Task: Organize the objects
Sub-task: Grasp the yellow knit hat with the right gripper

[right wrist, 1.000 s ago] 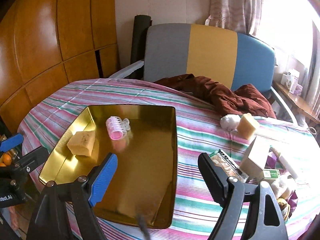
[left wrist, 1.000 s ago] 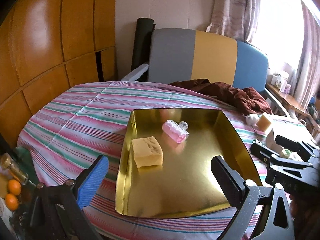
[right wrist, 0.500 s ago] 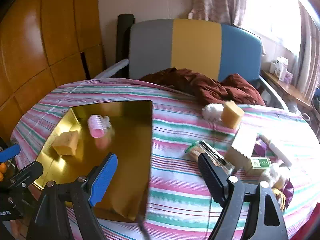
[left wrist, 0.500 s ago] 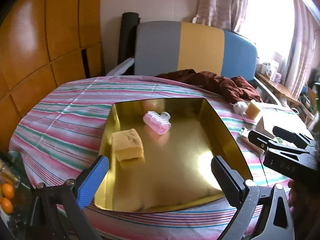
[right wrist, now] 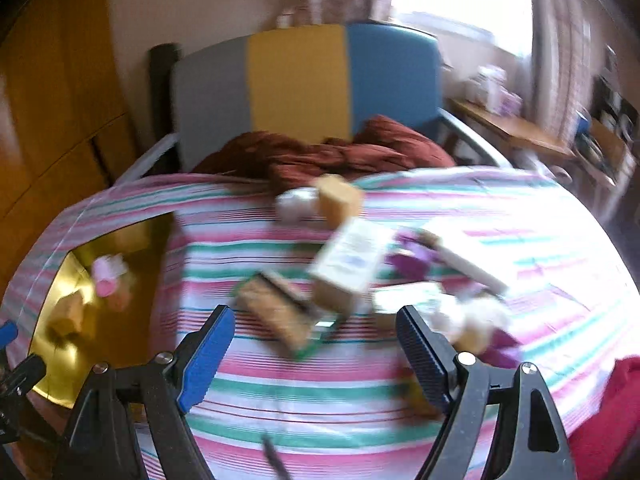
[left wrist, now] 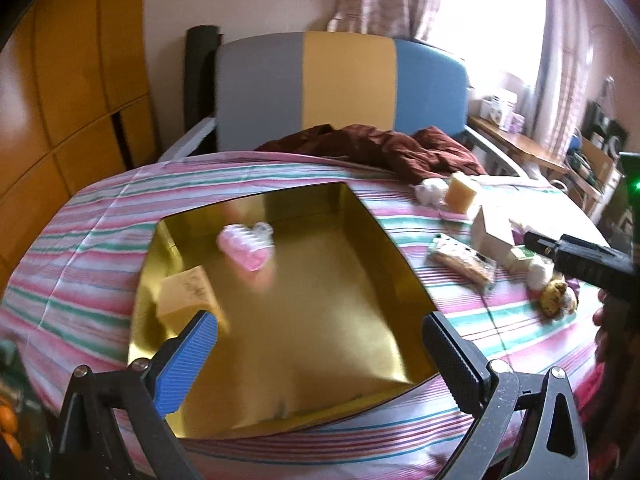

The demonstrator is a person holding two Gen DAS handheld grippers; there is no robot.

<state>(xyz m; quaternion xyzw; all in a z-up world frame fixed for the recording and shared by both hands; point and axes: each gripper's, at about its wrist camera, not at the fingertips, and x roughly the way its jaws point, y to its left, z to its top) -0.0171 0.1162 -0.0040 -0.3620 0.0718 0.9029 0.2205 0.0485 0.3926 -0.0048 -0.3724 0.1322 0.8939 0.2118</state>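
Observation:
A gold tray (left wrist: 320,344) (right wrist: 52,360) lies on the striped tablecloth and holds a yellow sponge (left wrist: 186,300) and a pink hair roller (left wrist: 246,248). My left gripper (left wrist: 320,352) hovers open over the tray's near half, nothing between its fingers. My right gripper (right wrist: 316,348) is open above the cloth, right of the tray. Just beyond its fingers lie a clear packet (right wrist: 280,312) and a beige box (right wrist: 352,260). Farther back sit a second yellow sponge (right wrist: 340,200) and a white lump (right wrist: 294,204). The right wrist view is blurred.
More small items crowd the table's right side: a green-labelled box (left wrist: 520,254), a white tube (right wrist: 468,268), purple bits and a brown toy (left wrist: 554,302). A dark red cloth (left wrist: 380,148) lies at the table's far edge before a three-coloured chair back (left wrist: 344,80). Wooden panels stand left.
Both grippers have swung to the right. The tray has slid leftward in both views, and the clutter of small items has come under the right gripper. Both stay open.

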